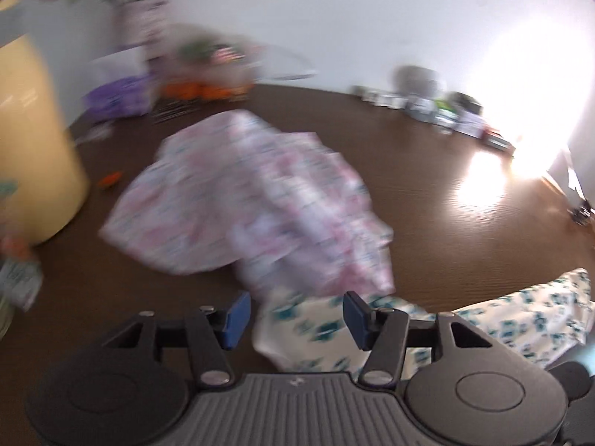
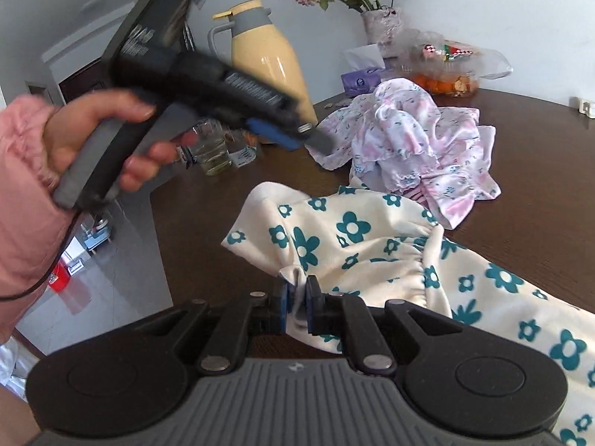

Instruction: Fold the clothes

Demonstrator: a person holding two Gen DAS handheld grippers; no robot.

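Dark brown tabletop [image 2: 208, 230], round-edged, carrying two garments and clutter along its far side.

Nearest garment: cream cloth with teal flowers [image 2: 372, 245], lying across the near right of the tabletop, gathered elastic band visible mid-cloth, one rounded end lifted toward the left. Just beyond it, touching or overlapping at the far edge, a crumpled pink floral garment [image 2: 416, 141] in a loose heap, unfolded.

Behind: yellow thermos jug [image 2: 267, 70], vase of dried roses [image 2: 383, 26], purple tissue pack [image 2: 360, 81], clear bag with orange fruit [image 2: 450, 70], a glass [image 2: 214, 148] near the jug.

Right tongs [image 2: 297, 306]: pinched narrow on a bunched edge of the cream cloth, fabric squeezed between the blue pads. Grip looks firm.

Left tongs [image 1: 295, 314]: jaws apart, nothing clamped; cream cloth lies below and between them in the left wrist view, pads not pressing it. From the right wrist view the same tool hangs above the tabletop, held by a hand [image 2: 108, 141] in a pink sleeve, tip toward the pink heap. Left view badly blurred.

Step in hand, as I judge it: spreading the cream garment flat for its first fold, one corner held, the other not yet taken. Early in the task; neither garment is folded.

Next move calls for the left tongs to drop onto a matching edge of the cream cloth, well apart from the right grip, take one layer only, then both pull the cloth taut clear of the pink heap.
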